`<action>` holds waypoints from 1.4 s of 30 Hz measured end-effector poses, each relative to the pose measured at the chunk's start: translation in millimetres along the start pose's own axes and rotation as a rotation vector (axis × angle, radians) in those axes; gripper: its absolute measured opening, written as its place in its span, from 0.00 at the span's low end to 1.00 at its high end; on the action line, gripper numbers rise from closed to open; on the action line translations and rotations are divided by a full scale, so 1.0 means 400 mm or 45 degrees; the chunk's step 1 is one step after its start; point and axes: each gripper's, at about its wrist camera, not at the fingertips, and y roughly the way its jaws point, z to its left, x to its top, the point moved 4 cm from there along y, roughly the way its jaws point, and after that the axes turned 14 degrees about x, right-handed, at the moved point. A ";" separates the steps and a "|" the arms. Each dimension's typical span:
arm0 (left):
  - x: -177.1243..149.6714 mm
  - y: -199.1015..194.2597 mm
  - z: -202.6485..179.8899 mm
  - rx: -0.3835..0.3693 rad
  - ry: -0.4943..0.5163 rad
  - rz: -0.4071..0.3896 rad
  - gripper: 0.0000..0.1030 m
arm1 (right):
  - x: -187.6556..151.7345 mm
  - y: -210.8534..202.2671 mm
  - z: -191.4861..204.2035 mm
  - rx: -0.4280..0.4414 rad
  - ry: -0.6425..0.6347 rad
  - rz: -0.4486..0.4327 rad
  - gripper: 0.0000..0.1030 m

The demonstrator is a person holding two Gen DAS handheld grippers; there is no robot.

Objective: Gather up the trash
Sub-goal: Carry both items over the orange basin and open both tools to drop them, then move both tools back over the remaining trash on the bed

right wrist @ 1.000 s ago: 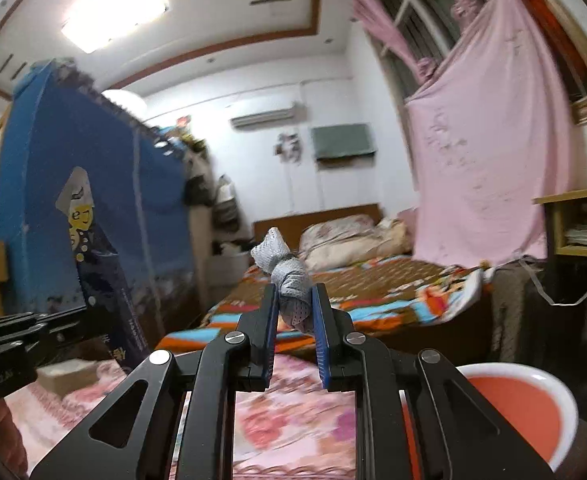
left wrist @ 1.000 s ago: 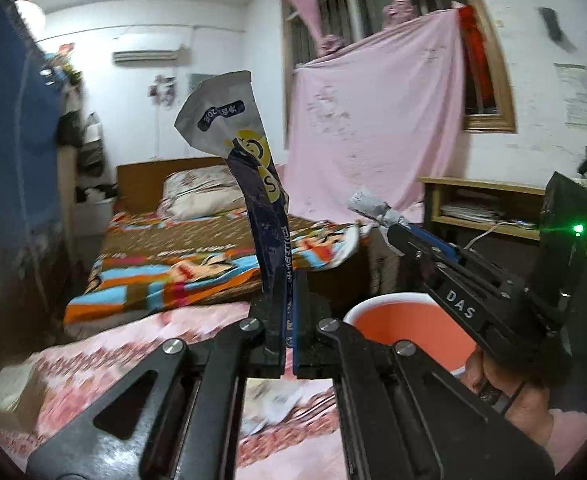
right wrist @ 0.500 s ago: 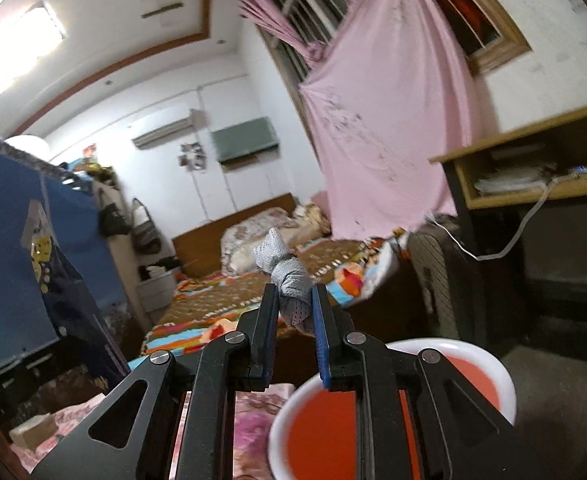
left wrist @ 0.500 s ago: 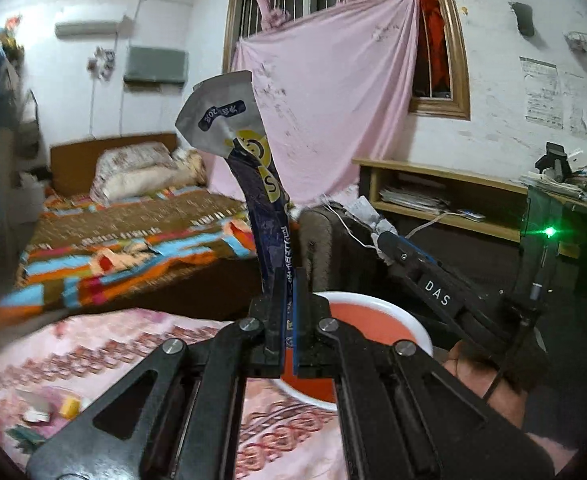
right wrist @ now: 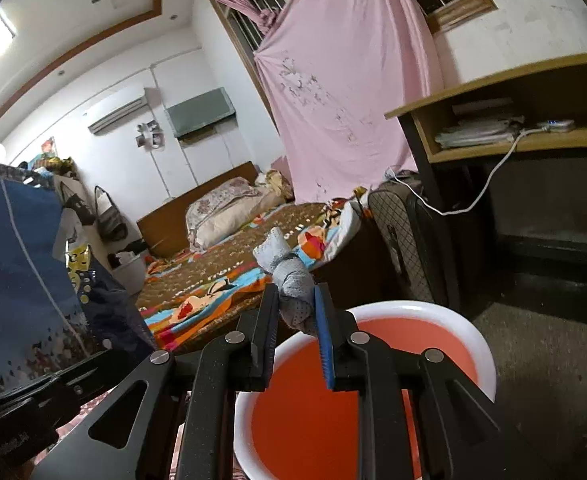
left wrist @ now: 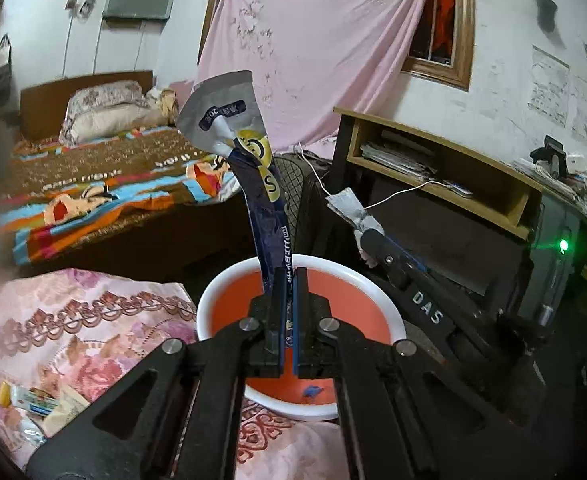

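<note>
My left gripper [left wrist: 289,276] is shut on a long dark-blue snack wrapper [left wrist: 269,208] with a silver top, which stands upright over the red basin [left wrist: 213,304] with a white rim. To its right my right gripper [left wrist: 367,236] reaches over the same basin with a crumpled grey wad [left wrist: 349,208] at its tips. In the right wrist view the right gripper [right wrist: 295,292] has its jaws opening, with the grey wad [right wrist: 289,276] still between the pads and tilted left, above the basin [right wrist: 481,344]. The wrapper [right wrist: 105,300] shows at the left.
The basin sits at the edge of a pink flowered cloth [left wrist: 93,320] that bears more litter [left wrist: 33,400] at the lower left. A small blue scrap [left wrist: 312,391] lies in the basin. A wooden desk [left wrist: 433,148], a dark suitcase [right wrist: 405,248] and a bed [left wrist: 93,184] stand beyond.
Both grippers have swung right and tipped down, so the red basin now lies under their tips. The right jaws have parted slightly around the grey wad, which leans more to the left.
</note>
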 end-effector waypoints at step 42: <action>-0.012 -0.065 0.138 0.240 -0.210 -0.103 0.39 | -0.005 -0.007 0.052 0.061 -0.057 -0.009 0.45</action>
